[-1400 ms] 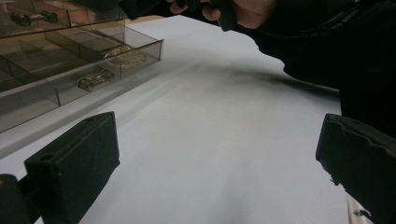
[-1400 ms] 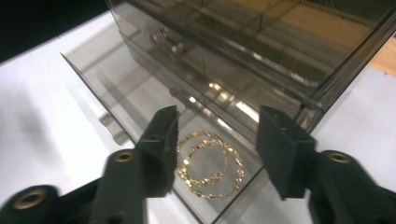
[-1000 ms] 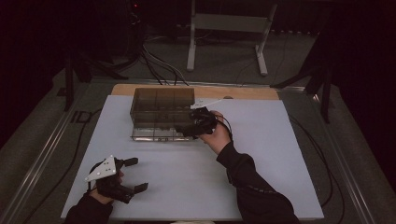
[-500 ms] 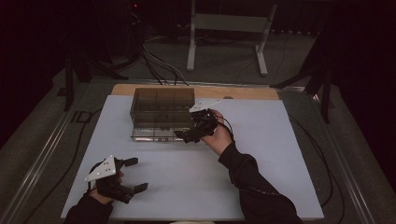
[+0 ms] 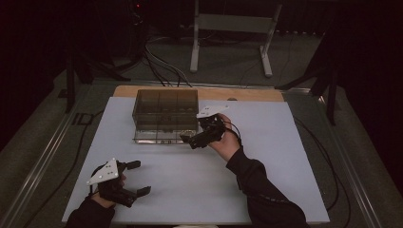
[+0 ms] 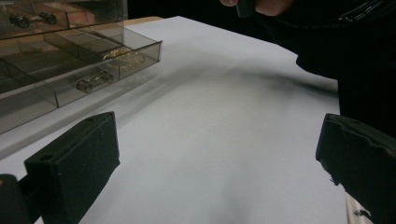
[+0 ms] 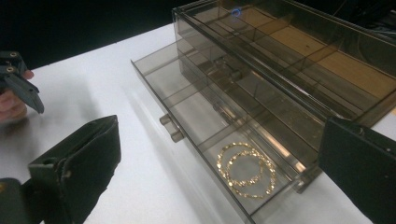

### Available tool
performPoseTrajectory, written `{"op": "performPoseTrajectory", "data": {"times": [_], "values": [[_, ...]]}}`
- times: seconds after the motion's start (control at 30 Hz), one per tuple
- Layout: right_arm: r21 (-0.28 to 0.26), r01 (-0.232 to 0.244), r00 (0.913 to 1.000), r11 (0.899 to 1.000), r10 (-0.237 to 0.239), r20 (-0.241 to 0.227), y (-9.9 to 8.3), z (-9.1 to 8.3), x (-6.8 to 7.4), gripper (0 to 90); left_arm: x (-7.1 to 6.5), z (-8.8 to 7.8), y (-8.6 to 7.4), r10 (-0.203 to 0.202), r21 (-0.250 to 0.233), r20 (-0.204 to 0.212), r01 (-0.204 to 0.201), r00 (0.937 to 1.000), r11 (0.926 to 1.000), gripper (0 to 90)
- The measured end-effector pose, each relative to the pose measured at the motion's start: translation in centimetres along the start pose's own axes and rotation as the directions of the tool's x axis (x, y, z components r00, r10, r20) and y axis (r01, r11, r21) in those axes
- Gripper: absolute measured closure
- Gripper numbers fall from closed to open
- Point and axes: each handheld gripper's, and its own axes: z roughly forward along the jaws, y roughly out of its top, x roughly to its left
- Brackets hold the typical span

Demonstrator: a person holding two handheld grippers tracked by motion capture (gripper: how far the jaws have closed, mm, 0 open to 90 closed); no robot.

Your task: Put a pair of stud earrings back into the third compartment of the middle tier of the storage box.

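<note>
A: One drawer (image 7: pixel 219 154) of the clear organizer (image 5: pixel 165 114) stands pulled out; gold hoops (image 7: pixel 246 170) lie in its front compartment.

B: Right gripper (image 5: pixel 197 138) gapes wide, holding nothing (just beside the drawer); left gripper (image 5: pixel 135 178) likewise wide, well apart; closing appears left.

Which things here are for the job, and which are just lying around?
For the job:
- smoky clear drawer box
- its open bottom drawer
- gold hoops in that drawer
- right tongs, open beside the drawer

Just lying about:
- left tongs, open, near the table's front
- metal stand behind the table
- floor cables
</note>
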Motion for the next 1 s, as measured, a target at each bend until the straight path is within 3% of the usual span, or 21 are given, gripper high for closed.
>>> {"op": "performPoseTrajectory", "data": {"times": [0.5,1.0], "values": [[0.007,-0.010,0.9998,1.000,0.010,0.020,-2.4,-1.9,-0.1,0.0,0.0,-0.1,-0.1,0.000,-0.003,0.001,0.000,1.0000,1.0000,0.5],[0.016,-0.047,0.9987,0.999,0.046,0.022,-6.7,-2.8,0.0,0.0,-0.1,0.0,-0.1,0.003,-0.002,0.005,-0.003,1.0000,1.0000,0.6]]}}
